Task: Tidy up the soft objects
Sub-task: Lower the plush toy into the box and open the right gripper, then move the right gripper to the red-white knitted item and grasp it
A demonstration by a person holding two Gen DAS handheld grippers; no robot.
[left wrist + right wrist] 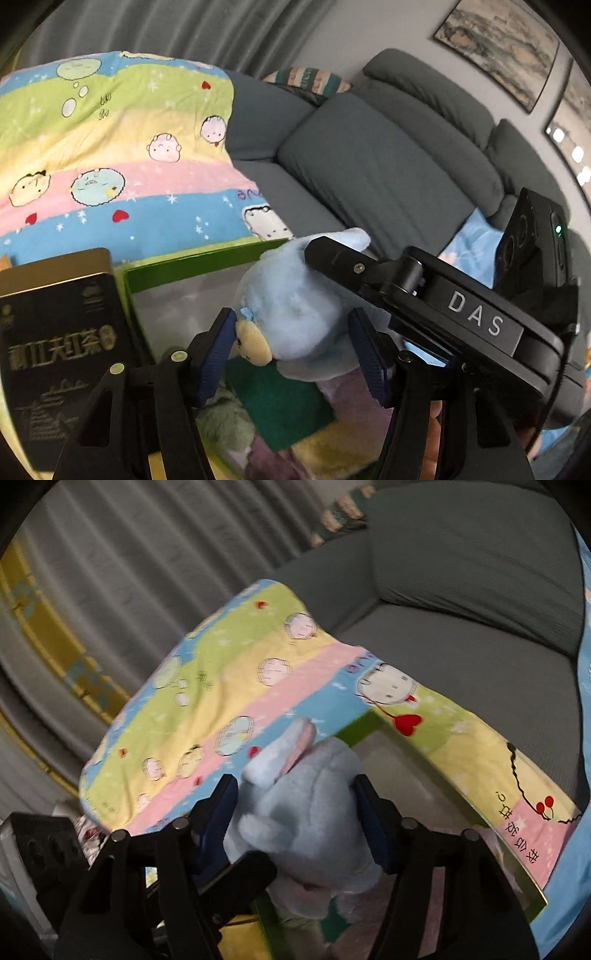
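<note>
a pale blue plush toy (pixel 295 314) sits between the blue pads of the left gripper (pixel 293 345), held above a green-rimmed box (pixel 199 264) on a bed or sofa covered by a striped cartoon-print blanket (pixel 110 147). the left jaws stand partly closed with both pads pressed against the toy's sides, one at its yellowish face and one at its back. from the right, the right gripper (pixel 424 291), marked "das", reaches in so that a black finger (pixel 332 254) lies against the top of the toy near its ear.

in the right wrist view, the same plush toy (pixel 314 812) fills the gap of the right gripper (pixel 295 823), whose jaws are also partly closed with the pads touching the toy's flanks; its pink-lined ear (pixel 291 742) points up toward the blanket (pixel 240 701). the left gripper's finger (pixel 236 882) crosses low at left, just beside the toy.

inside the box (pixel 480 823), beneath the toy, lie more soft things: a dark green cloth (pixel 280 402), a grey-green fuzzy piece (pixel 225 421) and a yellowish one (pixel 332 446), all blurred. a dark tea tin (pixel 62 354) with gold lettering stands just left of the box. behind are a grey sofa (pixel 388 170), grey curtains (pixel 184 29) and a framed picture (pixel 498 48) on the wall.
</note>
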